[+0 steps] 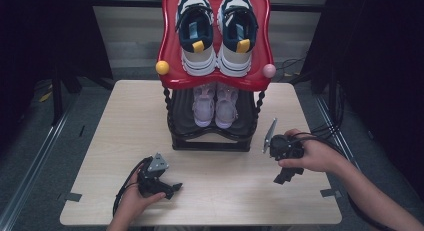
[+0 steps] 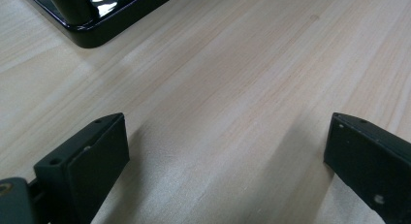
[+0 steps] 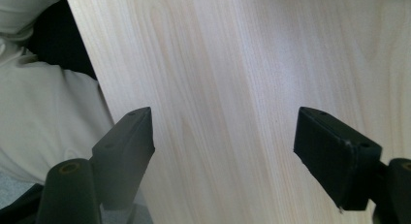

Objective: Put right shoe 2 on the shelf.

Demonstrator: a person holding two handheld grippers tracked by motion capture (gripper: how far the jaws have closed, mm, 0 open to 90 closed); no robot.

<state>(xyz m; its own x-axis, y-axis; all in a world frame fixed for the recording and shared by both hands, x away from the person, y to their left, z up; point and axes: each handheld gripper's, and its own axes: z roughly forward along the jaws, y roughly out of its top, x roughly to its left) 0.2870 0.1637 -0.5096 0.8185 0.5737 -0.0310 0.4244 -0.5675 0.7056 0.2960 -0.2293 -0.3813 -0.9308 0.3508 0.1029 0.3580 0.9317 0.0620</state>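
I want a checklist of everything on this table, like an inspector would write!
Surface: pale wooden table, bare around the rack.
Job's things: black two-tier shoe rack with red top shelf; navy-and-white sneakers on top, pale pink sneakers below.
Clutter: nothing seen.
Grippers: left gripper and right gripper, jaws apart, holding nothing.
Cables: black cable trails from the left gripper.
Surroundings: grey floor, dark curtains.

A pale wooden table [image 1: 125, 141] stands on a grey floor [image 1: 45, 141]. Dark curtains [image 1: 45, 36] hang at both sides, a grey wall [image 1: 130, 26] behind.
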